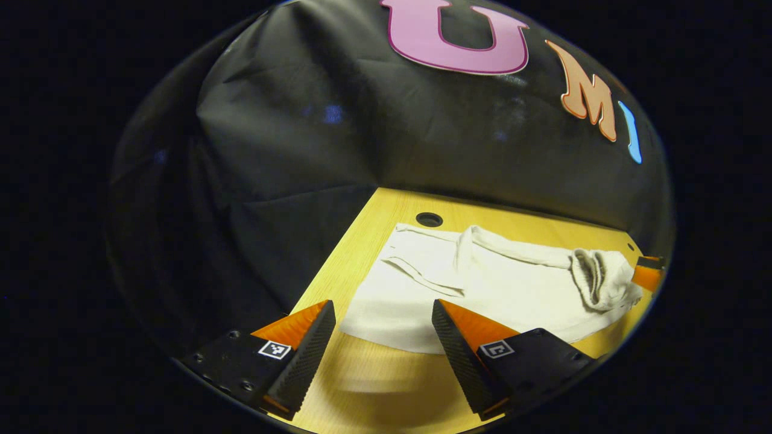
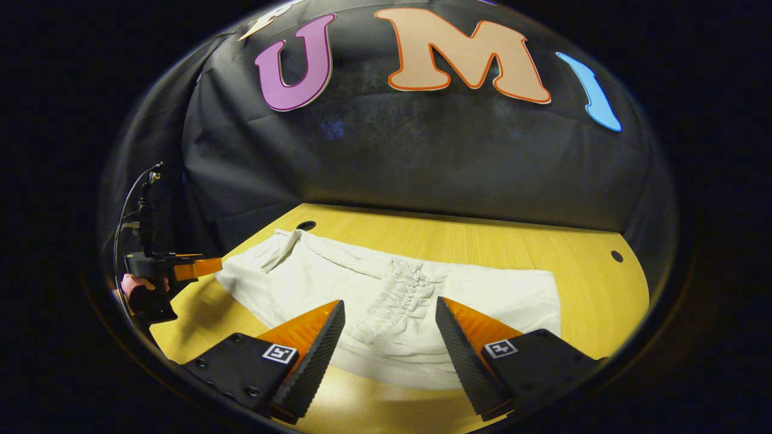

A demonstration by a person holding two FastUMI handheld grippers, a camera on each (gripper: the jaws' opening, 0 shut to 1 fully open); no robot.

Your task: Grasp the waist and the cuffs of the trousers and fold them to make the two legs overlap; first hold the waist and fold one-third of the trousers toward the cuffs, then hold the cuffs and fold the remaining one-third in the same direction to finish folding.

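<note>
The white cotton trousers [image 2: 392, 301] lie partly folded on the yellow wooden table [image 2: 579, 265] – both the left gripper [image 1: 383, 337] and the right gripper [image 2: 389, 337] hover over the near edge, jaws spread wide, holding nothing.

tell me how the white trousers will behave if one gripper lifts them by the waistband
The white trousers will probably sag and drape, not hold shape: the cloth already lies in soft wrinkles on the wooden table. The gathered waistband looks bunched and thick, so it likely gives the fingers a firm bite. The thin fabric suggests little weight, though the far leg may drag.
</note>
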